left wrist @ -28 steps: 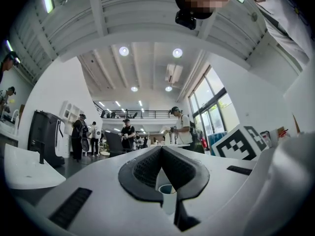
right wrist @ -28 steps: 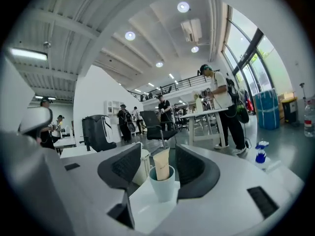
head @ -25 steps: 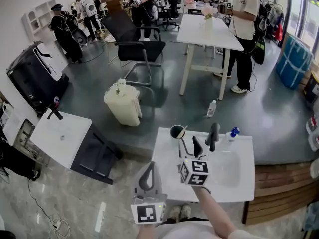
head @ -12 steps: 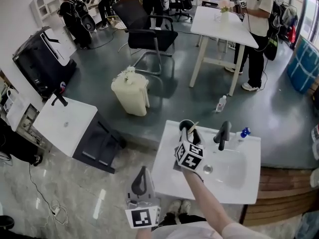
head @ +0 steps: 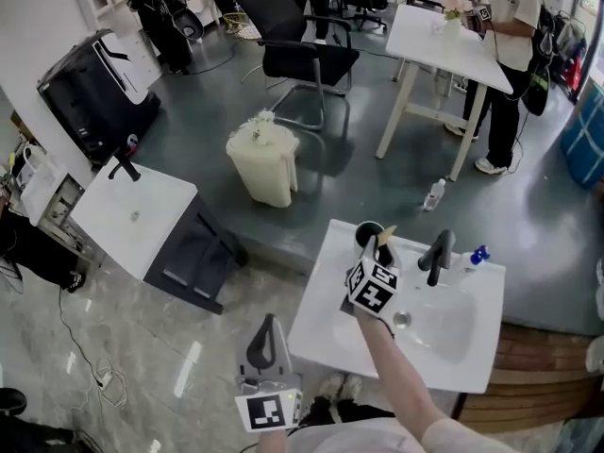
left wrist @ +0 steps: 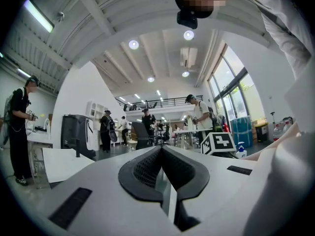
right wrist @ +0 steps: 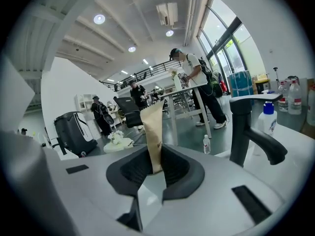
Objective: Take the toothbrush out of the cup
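Observation:
A dark cup stands on the far left corner of the white sink. A toothbrush in a beige paper wrapper sticks up out of it. My right gripper reaches down at the cup's rim, its jaws closing. In the right gripper view the wrapped toothbrush stands upright between the dark pads of the right gripper, which pinch its lower part. My left gripper hangs off the sink's near left side, shut and with nothing in it; in its own view the left gripper points level across the room.
A black faucet rises behind the basin, with a blue-capped bottle beside it. A second white sink stands at the left. A lined waste bin, an office chair and a white table with people stand farther off.
The right gripper moved forward from above the basin to the cup and its jaws came together round the wrapped toothbrush. The left gripper sank a little at the lower edge.

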The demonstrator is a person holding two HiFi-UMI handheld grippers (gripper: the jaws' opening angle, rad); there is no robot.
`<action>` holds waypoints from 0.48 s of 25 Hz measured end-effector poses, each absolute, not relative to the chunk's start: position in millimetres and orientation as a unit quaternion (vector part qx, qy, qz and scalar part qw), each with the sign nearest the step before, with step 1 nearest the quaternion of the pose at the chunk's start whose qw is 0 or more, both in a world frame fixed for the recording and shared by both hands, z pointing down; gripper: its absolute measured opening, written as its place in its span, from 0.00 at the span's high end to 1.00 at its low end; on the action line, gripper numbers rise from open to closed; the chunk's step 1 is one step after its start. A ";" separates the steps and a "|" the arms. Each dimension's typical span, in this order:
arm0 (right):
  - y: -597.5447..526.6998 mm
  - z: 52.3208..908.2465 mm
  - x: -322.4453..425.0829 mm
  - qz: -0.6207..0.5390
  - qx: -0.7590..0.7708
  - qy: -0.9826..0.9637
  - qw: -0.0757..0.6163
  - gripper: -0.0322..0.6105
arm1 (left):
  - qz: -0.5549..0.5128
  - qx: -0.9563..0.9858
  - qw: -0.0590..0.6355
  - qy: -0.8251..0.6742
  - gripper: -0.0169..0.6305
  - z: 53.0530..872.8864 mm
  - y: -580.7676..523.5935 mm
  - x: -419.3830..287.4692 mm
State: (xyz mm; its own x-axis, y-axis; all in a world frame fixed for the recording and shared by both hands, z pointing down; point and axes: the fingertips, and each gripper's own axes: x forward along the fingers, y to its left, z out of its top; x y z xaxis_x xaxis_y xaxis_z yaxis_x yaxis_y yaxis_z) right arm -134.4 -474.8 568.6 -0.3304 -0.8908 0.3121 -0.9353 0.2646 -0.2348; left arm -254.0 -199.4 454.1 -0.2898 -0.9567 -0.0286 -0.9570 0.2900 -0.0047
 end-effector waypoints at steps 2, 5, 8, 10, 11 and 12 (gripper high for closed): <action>-473.6 568.1 -133.5 0.190 0.575 -0.794 0.060 0.88 | 0.005 -0.595 0.009 0.804 0.95 455.8 -197.8 -255.0; -473.3 564.5 -135.4 0.183 0.568 -0.800 0.064 0.88 | 0.007 -0.595 0.009 0.804 0.95 457.7 -200.1 -256.6; -471.5 554.4 -137.1 0.169 0.556 -0.811 0.065 0.88 | 0.013 -0.601 0.013 0.799 0.95 454.3 -208.3 -252.6; -468.3 540.4 -136.6 0.159 0.546 -0.820 0.060 0.88 | 0.017 -0.609 0.017 0.793 0.95 450.2 -214.0 -246.4; -466.5 531.3 -137.0 0.153 0.540 -0.826 0.057 0.88 | 0.019 -0.614 0.021 0.789 0.95 447.1 -216.9 -243.5; -464.9 521.7 -137.6 0.148 0.533 -0.832 0.054 0.88 | 0.021 -0.618 0.025 0.785 0.95 443.4 -220.2 -240.9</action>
State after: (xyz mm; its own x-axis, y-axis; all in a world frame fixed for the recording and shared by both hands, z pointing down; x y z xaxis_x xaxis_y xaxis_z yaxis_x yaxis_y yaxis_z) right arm -137.6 -464.9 521.7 -0.4266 -0.8701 0.2467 -0.9019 0.3887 -0.1887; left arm -240.9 -220.2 443.4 -0.2346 -0.9699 -0.0655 -0.9720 0.2350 0.0019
